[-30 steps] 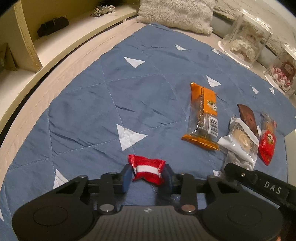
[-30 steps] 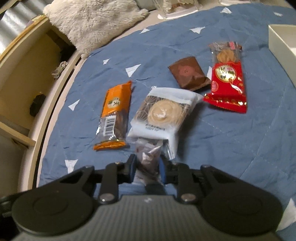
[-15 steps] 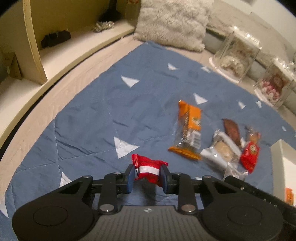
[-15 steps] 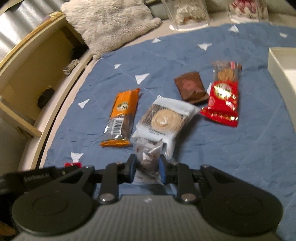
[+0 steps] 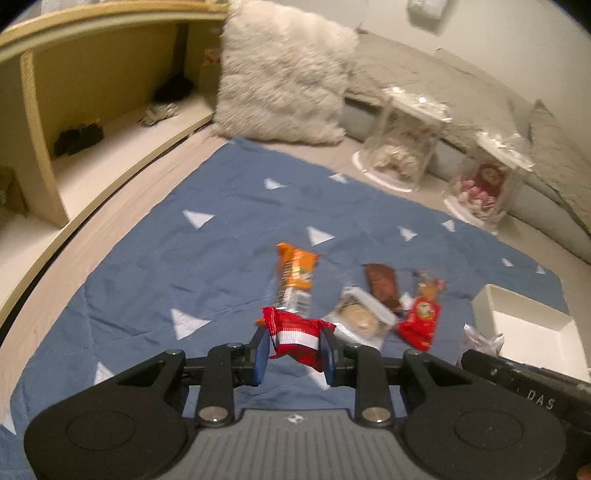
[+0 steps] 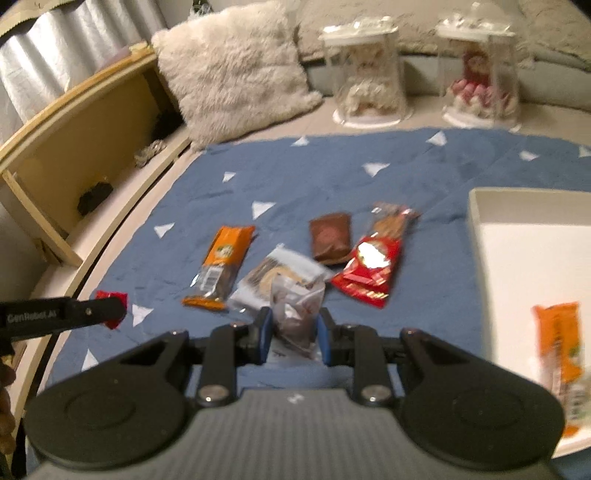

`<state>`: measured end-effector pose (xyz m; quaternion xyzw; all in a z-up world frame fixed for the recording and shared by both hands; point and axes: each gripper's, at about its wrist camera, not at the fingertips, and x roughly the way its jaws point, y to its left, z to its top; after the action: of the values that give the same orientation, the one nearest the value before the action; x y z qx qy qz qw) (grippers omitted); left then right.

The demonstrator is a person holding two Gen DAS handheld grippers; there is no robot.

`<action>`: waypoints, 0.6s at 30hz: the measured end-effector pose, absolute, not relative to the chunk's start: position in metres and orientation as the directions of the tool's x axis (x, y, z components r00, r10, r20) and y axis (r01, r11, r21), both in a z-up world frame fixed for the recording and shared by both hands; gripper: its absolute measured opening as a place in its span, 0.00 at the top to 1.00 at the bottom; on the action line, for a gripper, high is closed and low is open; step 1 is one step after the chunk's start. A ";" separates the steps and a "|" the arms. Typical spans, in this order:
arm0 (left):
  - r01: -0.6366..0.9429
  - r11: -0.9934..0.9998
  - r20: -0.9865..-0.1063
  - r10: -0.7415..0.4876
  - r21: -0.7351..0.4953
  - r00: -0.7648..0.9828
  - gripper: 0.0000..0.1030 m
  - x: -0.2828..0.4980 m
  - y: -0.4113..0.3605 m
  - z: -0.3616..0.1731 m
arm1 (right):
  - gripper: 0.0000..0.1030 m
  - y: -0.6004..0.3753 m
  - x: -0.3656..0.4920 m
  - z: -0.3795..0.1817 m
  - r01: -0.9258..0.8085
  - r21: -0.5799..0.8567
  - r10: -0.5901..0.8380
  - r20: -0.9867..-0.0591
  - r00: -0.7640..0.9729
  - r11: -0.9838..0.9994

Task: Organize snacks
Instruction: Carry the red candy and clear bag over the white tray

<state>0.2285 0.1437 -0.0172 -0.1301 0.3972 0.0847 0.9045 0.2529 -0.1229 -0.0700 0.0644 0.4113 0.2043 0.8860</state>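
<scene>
Blue quilted mat [image 5: 155,280] with white triangles, beside a bed shelf.

- Left gripper [image 5: 295,350]: clamped on red-and-white snack packet [image 5: 295,334], held above the mat.
- Right gripper [image 6: 294,334]: clamped on clear dark-filled packet [image 6: 295,314].
- White tray [image 6: 517,258], to the right: holds one orange bar [image 6: 559,350].
- Handling: carry level, lower inside the rim, then release.
- Legible: "DAS", "GenRobot.AI" on the tools; wrapper print blurred.

We saw a blue quilted mat [image 5: 155,280] with white triangles spread over a beige surface | a pale wooden shelf unit [image 6: 79,147] stood along the left | a shaggy cream cushion [image 5: 284,74] leaned at the back, beside a grey padded bolster [image 5: 424,92] | the wall [image 5: 498,33] was plain and light | lighting was dim and warm
</scene>
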 end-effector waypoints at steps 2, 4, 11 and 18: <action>-0.238 0.956 -0.731 0.038 -0.172 0.682 0.70 0.228 0.133 -0.012 | 0.71 -0.135 0.252 -0.063 -0.304 0.275 0.407 -0.694 0.594 0.912; -0.216 0.961 -0.720 0.025 -0.175 0.693 0.70 0.228 0.122 -0.007 | 0.71 -0.143 0.250 -0.054 -0.303 0.257 0.394 -0.685 0.613 0.918; -0.125 0.972 -0.681 -0.047 -0.200 0.730 0.70 0.233 0.076 0.008 | 0.71 -0.199 0.237 -0.023 -0.278 0.257 0.378 -0.640 0.669 0.926; -0.033 0.977 -0.665 -0.118 -0.210 0.738 0.70 0.244 0.030 0.008 | 0.71 -0.274 0.231 -0.007 -0.180 0.264 0.308 -0.605 0.734 0.948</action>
<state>0.2436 0.0303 0.0085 -0.1044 0.3613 -0.0228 0.9263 0.2306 -0.2739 -0.0071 0.0941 0.3400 0.1315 0.9264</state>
